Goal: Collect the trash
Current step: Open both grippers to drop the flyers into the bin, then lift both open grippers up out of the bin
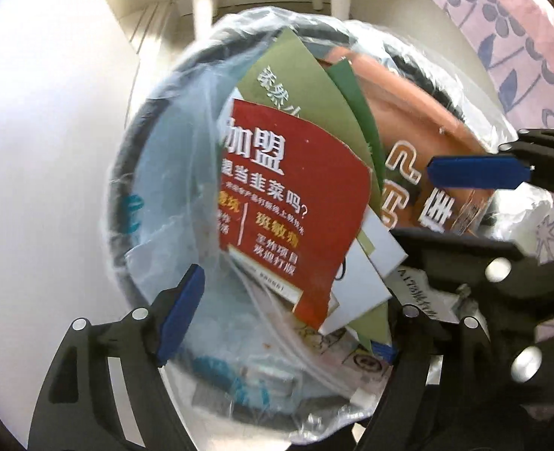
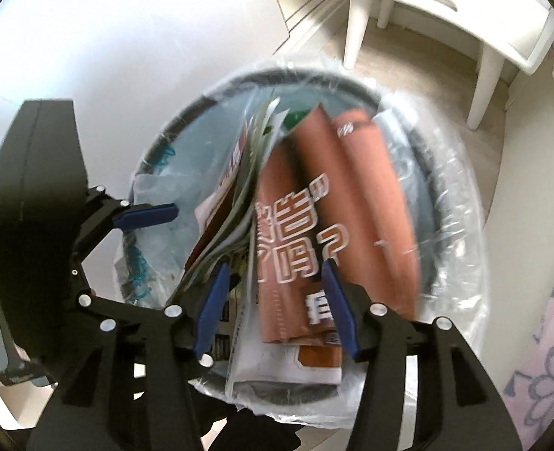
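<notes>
Left wrist view: both tongs, left tongs [image 1: 282, 317] and right tongs [image 2: 277, 310], gape empty above the lined bin [image 1: 126, 173], where the red flyer [image 1: 295, 203] and orange flyer [image 2: 314, 203] stand. Light, bendy, slick paper; pinch a free edge.

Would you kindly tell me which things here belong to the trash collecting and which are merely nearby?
Job:
lined bin
red flyer
green flyer
orange flyer

Merely nearby:
white stool
floral cloth
</notes>
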### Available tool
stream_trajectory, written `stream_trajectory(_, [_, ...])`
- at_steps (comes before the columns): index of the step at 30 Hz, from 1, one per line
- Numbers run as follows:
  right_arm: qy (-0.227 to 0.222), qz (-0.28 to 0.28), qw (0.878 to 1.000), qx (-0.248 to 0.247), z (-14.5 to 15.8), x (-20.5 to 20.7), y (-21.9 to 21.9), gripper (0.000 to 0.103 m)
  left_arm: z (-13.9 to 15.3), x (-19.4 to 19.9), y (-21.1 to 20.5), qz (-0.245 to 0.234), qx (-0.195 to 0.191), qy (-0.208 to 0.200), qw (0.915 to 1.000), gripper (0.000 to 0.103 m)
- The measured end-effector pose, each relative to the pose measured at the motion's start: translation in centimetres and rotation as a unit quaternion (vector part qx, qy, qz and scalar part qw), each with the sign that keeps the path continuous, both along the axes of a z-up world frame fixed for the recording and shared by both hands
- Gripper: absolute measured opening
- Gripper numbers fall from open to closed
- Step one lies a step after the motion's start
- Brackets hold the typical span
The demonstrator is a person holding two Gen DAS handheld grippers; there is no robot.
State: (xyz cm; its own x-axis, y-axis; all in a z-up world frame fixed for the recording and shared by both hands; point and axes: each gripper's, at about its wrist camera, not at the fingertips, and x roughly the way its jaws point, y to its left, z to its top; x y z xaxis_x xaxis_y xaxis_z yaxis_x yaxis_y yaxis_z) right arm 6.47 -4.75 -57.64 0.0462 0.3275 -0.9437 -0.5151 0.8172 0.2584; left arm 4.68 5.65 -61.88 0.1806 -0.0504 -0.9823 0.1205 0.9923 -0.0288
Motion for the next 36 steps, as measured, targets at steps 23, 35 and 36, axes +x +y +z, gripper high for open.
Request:
stream_trajectory(23, [-0.068, 0.012, 0.996, -0.065, 6.1, -0.7, -4.5, 0.093, 4.7, -3.2, 0.6, -0.016, 0.026, -0.03, 0.9991, 0.092])
stream_trajectory(35, [-0.045, 0.099, 0.993, -0.043, 5.0, -4.2, 0.0, 0.093, 4.9, -6.8, 4.2, 0.017, 0.044, -0.016, 0.9987, 0.092])
stream_trajectory(36, [-0.045, 0.103, 0.993, -0.042, 4.8, -4.3, 0.5, 0.093, 4.8, -7.0, 4.3, 0.019, 0.045, -0.015, 0.9987, 0.092])
